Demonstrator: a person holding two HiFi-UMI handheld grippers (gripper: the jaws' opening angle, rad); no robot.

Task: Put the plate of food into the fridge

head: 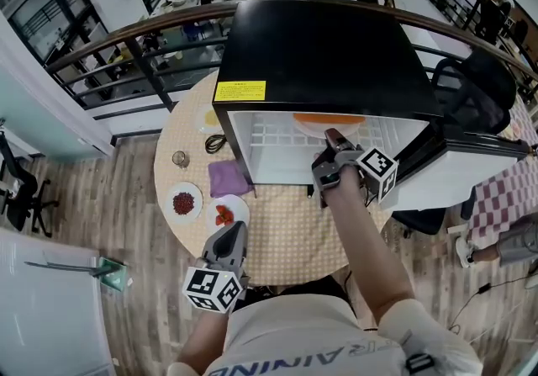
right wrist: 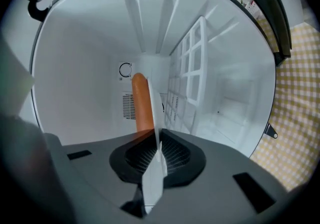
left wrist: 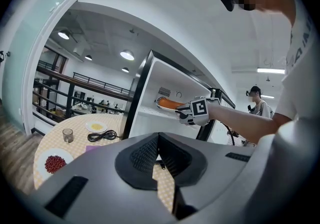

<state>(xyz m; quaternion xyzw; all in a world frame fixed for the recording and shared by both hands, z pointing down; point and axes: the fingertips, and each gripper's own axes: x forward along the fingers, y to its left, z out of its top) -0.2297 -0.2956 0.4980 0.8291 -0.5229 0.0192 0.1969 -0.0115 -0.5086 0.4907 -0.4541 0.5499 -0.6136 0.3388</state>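
Observation:
A small black fridge [head: 319, 55] stands on the round table with its door [head: 479, 166] swung open to the right. My right gripper [head: 334, 150] reaches into the white compartment, shut on the rim of a white plate [right wrist: 155, 118] with orange food [right wrist: 142, 102] on it. In the head view the plate [head: 328, 123] lies over the wire shelf [head: 277, 132]. In the left gripper view the same plate [left wrist: 169, 102] shows inside the fridge [left wrist: 157, 85], ahead of the right gripper [left wrist: 186, 113]. Above the table's near edge my left gripper [head: 227, 241] [left wrist: 160, 160] is shut and holds nothing.
On the checked table [head: 286, 235], left of the fridge, lie a plate of red beans [head: 185, 202], a plate of red fruit [head: 225, 214], a purple cloth [head: 227, 177], a glass [head: 180, 158], a black cable [head: 215, 144] and a yellow-topped plate [head: 208, 119]. A railing [head: 126, 46] runs behind.

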